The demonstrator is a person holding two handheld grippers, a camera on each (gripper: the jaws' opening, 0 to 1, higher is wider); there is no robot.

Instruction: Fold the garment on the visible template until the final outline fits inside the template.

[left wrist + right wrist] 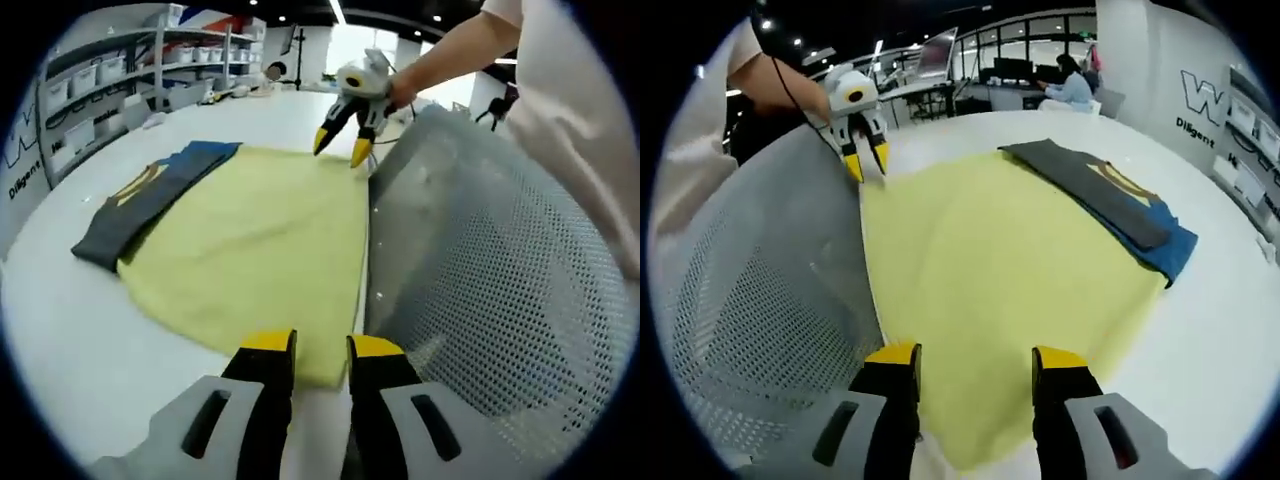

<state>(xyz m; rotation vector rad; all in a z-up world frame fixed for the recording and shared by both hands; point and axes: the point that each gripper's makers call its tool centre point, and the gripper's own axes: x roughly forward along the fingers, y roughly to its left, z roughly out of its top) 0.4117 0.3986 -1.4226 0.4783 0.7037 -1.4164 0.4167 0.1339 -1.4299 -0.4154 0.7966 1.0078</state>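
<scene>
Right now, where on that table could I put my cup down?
Bare white table lies beside the yellow garment, and more beyond the folded dark clothes toward the shelves. The perforated grey sheet side is crowded by both tools.

The yellow garment [265,250] hides part of the folded dark garment [140,200] beneath its far edge. Its near edge passes behind the left gripper [320,365]. Wall lettering [1208,105] is cut off.

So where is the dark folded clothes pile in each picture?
Left gripper view: the dark folded pile lies at the left, along the yellow garment's far-left edge.
Right gripper view: the same pile lies at the upper right, along the yellow garment's right edge.
Shared landmark: the grey perforated template on the garment's opposite side.
</scene>
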